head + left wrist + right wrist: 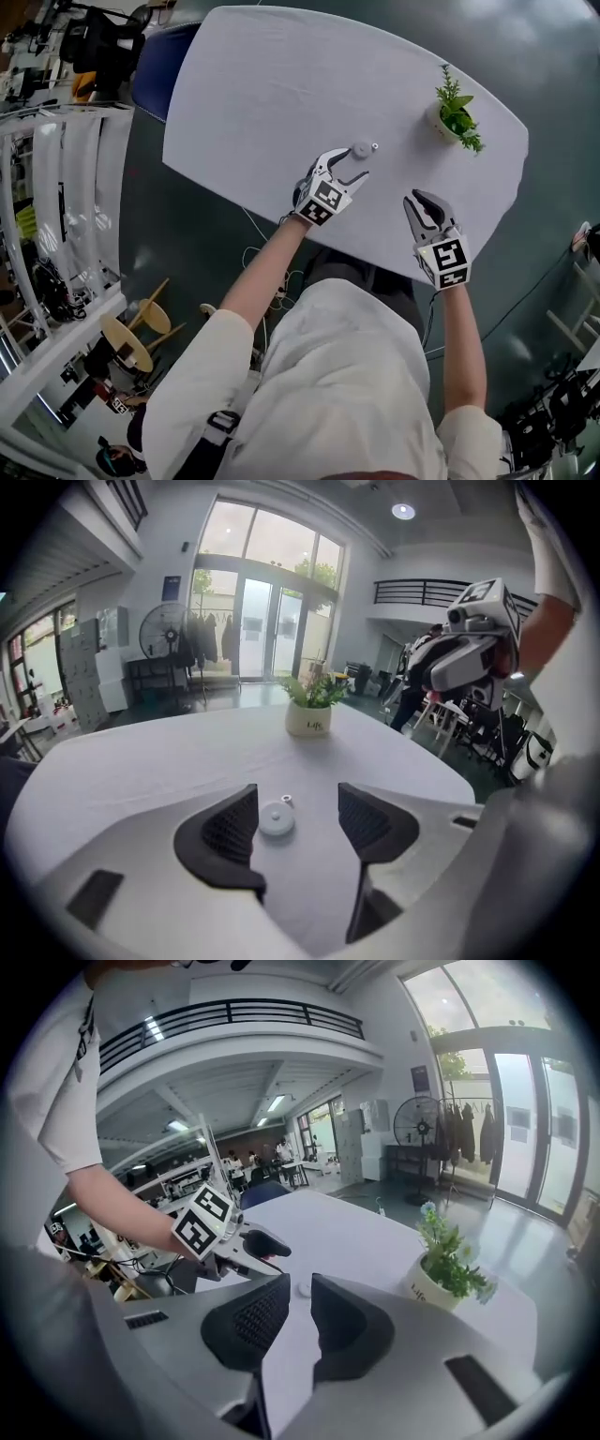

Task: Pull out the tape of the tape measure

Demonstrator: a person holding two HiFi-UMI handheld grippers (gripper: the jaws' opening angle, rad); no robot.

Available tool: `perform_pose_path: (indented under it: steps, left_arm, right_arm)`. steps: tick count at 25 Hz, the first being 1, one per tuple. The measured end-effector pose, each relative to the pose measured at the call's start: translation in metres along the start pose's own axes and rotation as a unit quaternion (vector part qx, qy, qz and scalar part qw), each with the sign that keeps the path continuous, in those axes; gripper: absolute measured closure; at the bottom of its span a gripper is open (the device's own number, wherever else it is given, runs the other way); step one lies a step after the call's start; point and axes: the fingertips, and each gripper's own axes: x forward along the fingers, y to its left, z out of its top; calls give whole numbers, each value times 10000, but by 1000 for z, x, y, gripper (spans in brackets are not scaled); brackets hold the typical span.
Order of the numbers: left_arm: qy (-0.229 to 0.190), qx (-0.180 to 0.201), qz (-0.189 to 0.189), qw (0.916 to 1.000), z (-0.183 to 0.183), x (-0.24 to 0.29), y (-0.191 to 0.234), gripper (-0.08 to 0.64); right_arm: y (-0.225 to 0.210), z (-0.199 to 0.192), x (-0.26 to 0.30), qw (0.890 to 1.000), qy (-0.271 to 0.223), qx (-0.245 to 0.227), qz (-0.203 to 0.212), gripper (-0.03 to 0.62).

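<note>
The tape measure (362, 151) is a small round grey disc with a little tab (375, 146), lying on the white table (281, 84). My left gripper (352, 166) is open wide just short of it. In the left gripper view the tape measure (277, 818) lies between the two pads, nearer the left one (232, 829), with neither pressing on it. My right gripper (424, 204) hovers near the table's front edge, apart from the disc, with only a narrow gap between its jaws and nothing in them. Through that gap the right gripper view shows the tape measure (302, 1288).
A potted green plant (453, 114) stands at the table's far right, beyond both grippers. A blue chair (155, 66) sits at the far left corner. Wooden stools (131, 333) and cables are on the floor by the person's left side.
</note>
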Motion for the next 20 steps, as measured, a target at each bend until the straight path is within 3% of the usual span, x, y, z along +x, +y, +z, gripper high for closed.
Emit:
perform_pose_path:
  steps: [13,16,20]
  left_arm:
    - [1028,661,-52,9925,-57,95,25,288]
    - [1054,736,-86,9917,-59,98,22,336]
    - [1076,745,-109,9913,-60,95,17,342]
  right_arm:
    - [-13,-44,46,9985,227,503,-3,515]
    - [-15,-46,45,9985,247,492,-14,515]
    - [-19,-44,41,9987,208,465,-62,515]
